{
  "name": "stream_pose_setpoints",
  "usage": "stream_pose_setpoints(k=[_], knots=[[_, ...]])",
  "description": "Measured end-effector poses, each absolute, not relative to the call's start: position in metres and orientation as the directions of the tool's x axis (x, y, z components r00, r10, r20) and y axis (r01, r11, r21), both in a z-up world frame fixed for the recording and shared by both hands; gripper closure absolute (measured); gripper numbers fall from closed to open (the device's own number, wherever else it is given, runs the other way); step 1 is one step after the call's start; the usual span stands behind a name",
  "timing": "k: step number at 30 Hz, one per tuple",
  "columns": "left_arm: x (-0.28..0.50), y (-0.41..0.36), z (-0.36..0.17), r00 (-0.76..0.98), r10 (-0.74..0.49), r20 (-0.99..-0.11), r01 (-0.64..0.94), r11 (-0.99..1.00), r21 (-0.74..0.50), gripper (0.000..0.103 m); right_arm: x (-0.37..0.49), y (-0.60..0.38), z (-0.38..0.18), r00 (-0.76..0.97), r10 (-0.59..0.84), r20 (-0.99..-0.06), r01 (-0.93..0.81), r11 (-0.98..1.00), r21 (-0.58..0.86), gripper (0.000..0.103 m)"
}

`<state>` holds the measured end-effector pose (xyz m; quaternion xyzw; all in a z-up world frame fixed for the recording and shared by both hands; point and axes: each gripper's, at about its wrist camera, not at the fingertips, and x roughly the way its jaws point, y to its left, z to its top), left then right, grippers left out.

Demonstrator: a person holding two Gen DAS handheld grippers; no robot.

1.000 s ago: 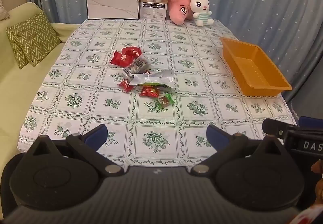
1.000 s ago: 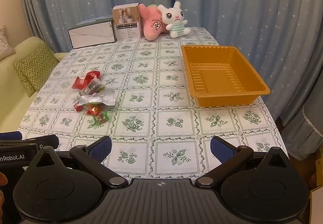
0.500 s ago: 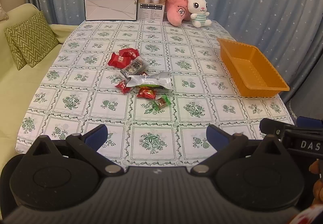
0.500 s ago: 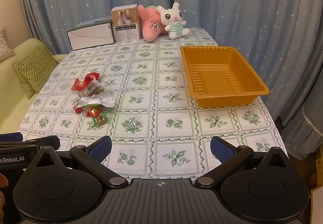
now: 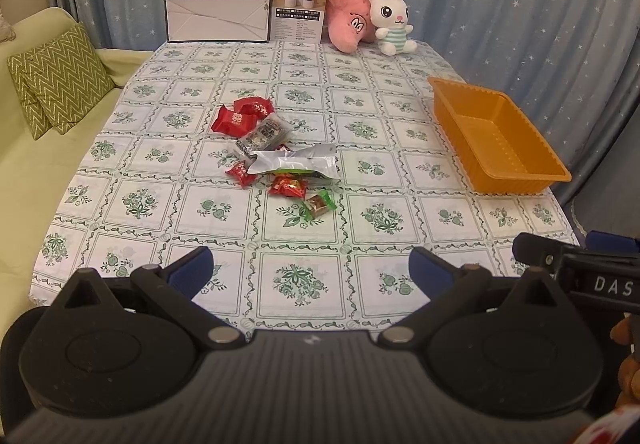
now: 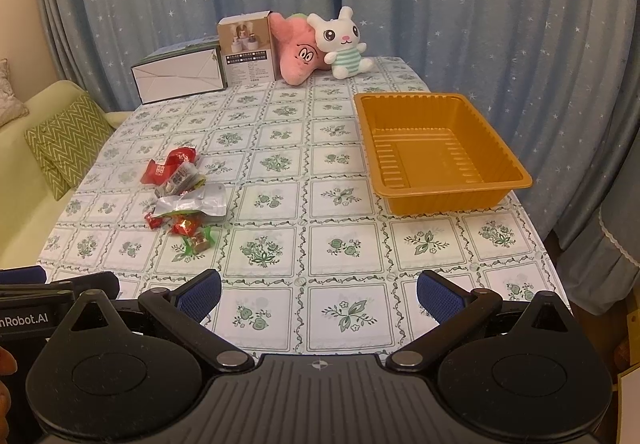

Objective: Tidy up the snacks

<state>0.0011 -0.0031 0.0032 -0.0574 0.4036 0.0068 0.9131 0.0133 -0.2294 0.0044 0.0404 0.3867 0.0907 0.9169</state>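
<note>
Snacks (image 5: 276, 152) lie mid-table, left of the tray (image 5: 516, 172) (at the right edge). Left gripper (image 5: 310, 270) and right gripper (image 6: 318, 290) hover over the near edge, fingers spread, holding nothing.

"DAS" on right gripper (image 5: 600, 284), frame's right edge; "nRobot.AI" on left gripper (image 6: 28, 318), lower left.

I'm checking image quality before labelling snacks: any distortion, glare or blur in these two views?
Left wrist view: fisheye bends the tablecloth grid outward, corners vignette dark; the silver pouch shows mild sheen, and the snack pile stays legible. Right wrist view: same barrel distortion; warm dim indoor light, soft shadows; the orange tray is sharp, with no motion blur.
</note>
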Motion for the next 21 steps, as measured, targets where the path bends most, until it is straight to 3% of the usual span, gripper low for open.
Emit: stream_pose_setpoints(k=[21], knots=[[0.0019,-0.0052,0.0061,0.676,-0.038,-0.736,-0.056,0.993,-0.103,0.000,0.0140,-0.2329,0.0047,0.687,0.196,-0.700,-0.129,0.981,0.148,0.000]])
